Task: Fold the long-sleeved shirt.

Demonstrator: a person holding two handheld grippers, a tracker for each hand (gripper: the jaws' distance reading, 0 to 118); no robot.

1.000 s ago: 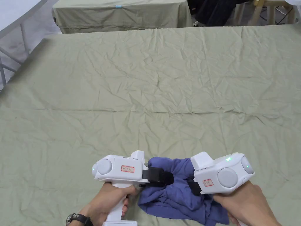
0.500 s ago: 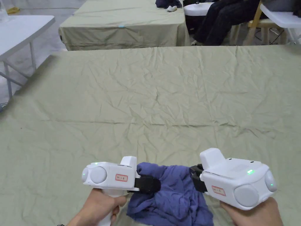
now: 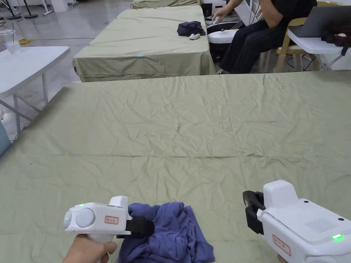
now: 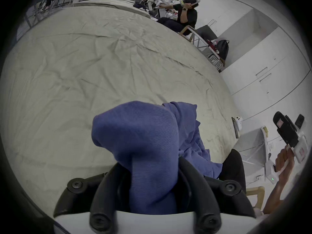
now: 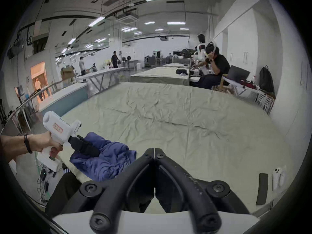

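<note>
Having been drawn away from the bundle since the earlier frames, the right claw (image 3: 252, 212) is now seen well apart from the blue shirt (image 3: 171, 233), its jaws pressed together on nothing. The shirt is gripped by the left claw (image 3: 144, 227), a thick fold being pinched between both jaws, and the crumpled rest is laid on the near edge of the counter (image 3: 192, 130). The counter is covered by a wrinkled olive cloth. Beyond it, a second covered counter (image 3: 144, 51) carrying a dark garment (image 3: 190, 28) and a seated person (image 3: 260, 30) are seen.
</note>
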